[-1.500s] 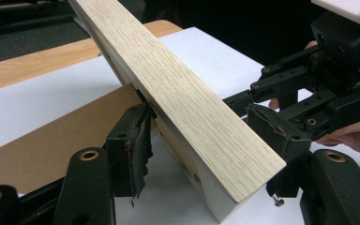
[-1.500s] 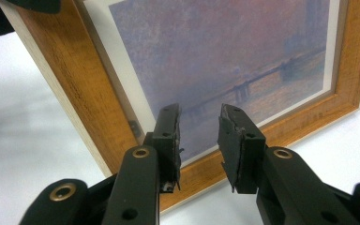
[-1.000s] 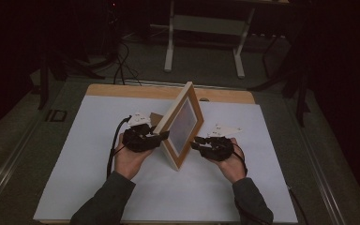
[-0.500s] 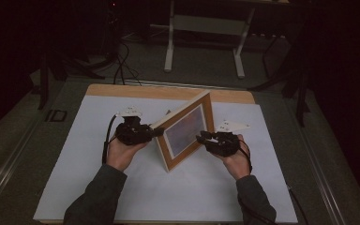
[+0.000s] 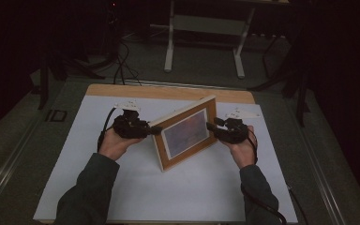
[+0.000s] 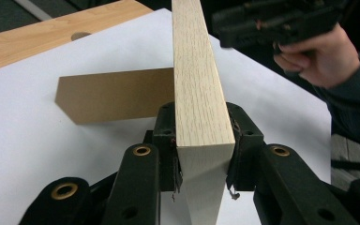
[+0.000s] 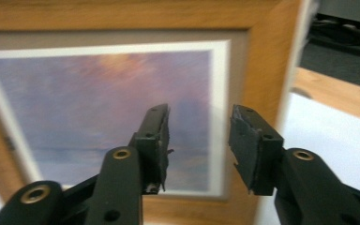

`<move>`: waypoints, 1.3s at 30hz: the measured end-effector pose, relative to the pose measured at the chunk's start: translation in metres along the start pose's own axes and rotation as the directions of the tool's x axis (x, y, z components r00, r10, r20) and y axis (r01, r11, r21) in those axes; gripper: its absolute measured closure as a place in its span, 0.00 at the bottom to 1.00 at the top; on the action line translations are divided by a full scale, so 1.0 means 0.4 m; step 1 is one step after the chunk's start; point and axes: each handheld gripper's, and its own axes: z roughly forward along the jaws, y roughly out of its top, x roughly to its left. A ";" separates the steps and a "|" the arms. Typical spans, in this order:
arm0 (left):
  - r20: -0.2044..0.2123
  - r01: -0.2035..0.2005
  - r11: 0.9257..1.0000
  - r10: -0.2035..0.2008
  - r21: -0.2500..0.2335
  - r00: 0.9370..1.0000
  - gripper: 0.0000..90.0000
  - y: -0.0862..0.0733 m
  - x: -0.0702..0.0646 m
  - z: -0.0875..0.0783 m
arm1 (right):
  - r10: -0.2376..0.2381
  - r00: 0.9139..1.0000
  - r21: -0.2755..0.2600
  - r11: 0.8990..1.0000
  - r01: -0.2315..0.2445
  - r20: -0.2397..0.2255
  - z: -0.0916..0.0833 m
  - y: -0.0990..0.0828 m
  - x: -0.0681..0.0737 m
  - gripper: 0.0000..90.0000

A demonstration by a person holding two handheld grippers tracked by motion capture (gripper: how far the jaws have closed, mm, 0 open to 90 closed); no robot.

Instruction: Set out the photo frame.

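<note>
A wooden picture frame [image 5: 187,133] with a purple sunset print stands upright on the white sheet, its front towards the person. My left gripper [image 5: 155,130] is shut on the frame's left edge. In the left gripper view both pads [image 6: 168,140] press the pale wood side [image 6: 194,70], having just closed onto it. A brown back stand [image 6: 117,93] sticks out behind the frame. My right gripper [image 5: 211,126] sits at the frame's right edge. Its jaws [image 7: 198,136] have just been opening, and they stand apart before the print [image 7: 98,103] with nothing between them.
A white sheet [image 5: 122,187] covers the table, and a strip of bare wood [image 5: 168,92] shows along its far edge. On the dark floor beyond are a metal stand [image 5: 206,42] and cables [image 5: 122,70].
The frame has swung from nearly edge-on to facing the person. The left gripper moved left with it. The right gripper let go of the frame's edge and opened.
</note>
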 end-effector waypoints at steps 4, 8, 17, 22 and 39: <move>0.027 -0.012 1.000 0.012 0.022 1.000 0.79 0.007 0.020 -0.003 | 0.025 0.999 -0.019 1.000 -0.024 0.044 0.003 0.013 -0.022 0.60; 0.024 -0.012 1.000 0.012 0.015 1.000 0.79 0.007 0.025 -0.002 | 0.036 0.996 -0.030 0.999 -0.034 0.078 0.007 0.023 -0.044 0.55; -0.114 0.015 1.000 -0.017 -0.011 0.993 0.62 -0.027 -0.021 0.019 | 0.026 1.000 -0.024 0.999 -0.026 -0.011 0.041 0.049 -0.073 0.46; -0.125 0.066 0.997 -0.070 -0.037 0.990 0.63 -0.061 -0.032 0.018 | 0.013 0.998 -0.019 1.000 -0.014 -0.061 0.066 0.065 -0.081 0.37; -0.170 0.090 0.994 -0.099 -0.056 0.980 0.78 -0.074 -0.013 0.008 | 0.122 0.982 -0.011 0.992 -0.125 -0.141 0.075 0.037 -0.126 0.59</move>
